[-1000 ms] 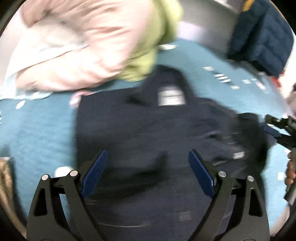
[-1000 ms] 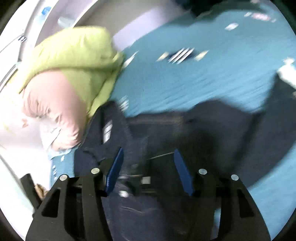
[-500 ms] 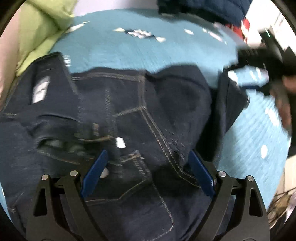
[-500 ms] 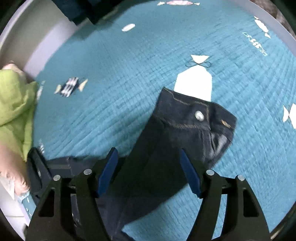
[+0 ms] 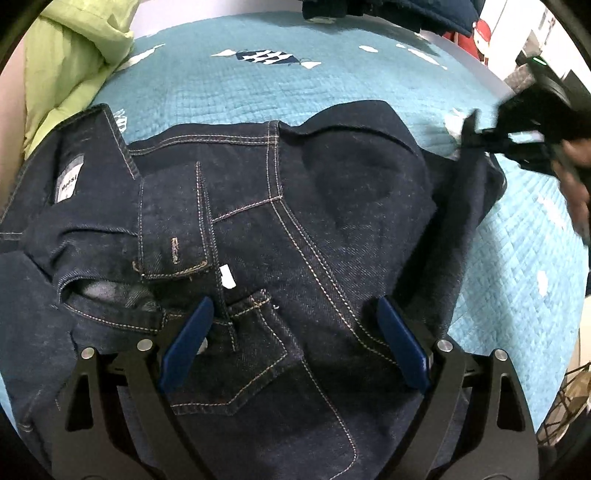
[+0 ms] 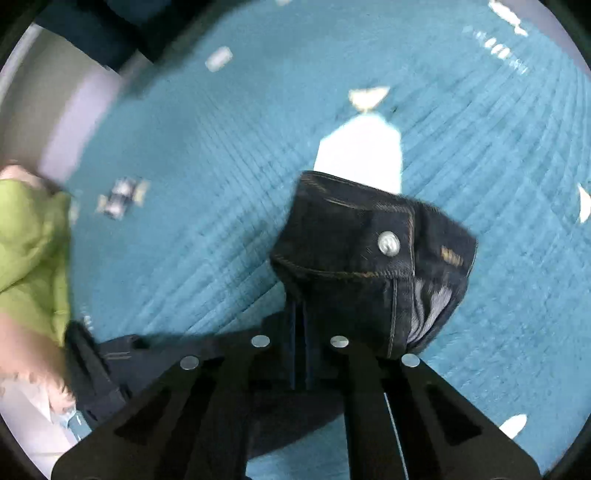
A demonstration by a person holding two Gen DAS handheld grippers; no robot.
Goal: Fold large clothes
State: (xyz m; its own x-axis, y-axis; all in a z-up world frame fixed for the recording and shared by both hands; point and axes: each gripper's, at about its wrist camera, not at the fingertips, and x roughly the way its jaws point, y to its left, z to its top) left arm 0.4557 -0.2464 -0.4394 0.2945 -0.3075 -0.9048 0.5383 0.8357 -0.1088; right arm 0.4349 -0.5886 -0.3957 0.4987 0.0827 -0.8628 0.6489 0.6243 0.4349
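Dark blue jeans [image 5: 314,229] lie crumpled on the teal quilt, seat and back pocket up, a white label at the left. My left gripper [image 5: 293,345] is open and empty, its blue pads straddling the back pocket just above the denim. My right gripper [image 6: 299,317] is shut on the jeans' waistband [image 6: 365,243] beside the metal button [image 6: 388,243]. It also shows in the left wrist view [image 5: 517,136] at the jeans' right edge.
A teal quilted bedspread [image 5: 295,85] with white and navy fish prints covers the bed. A lime green and pink pile of clothes [image 5: 70,66] lies at the left. Dark navy clothing [image 5: 388,11] sits at the far edge.
My right gripper has closed on the waistband near the button. My left gripper has swung from the pink pile to over the jeans' seat, still open.
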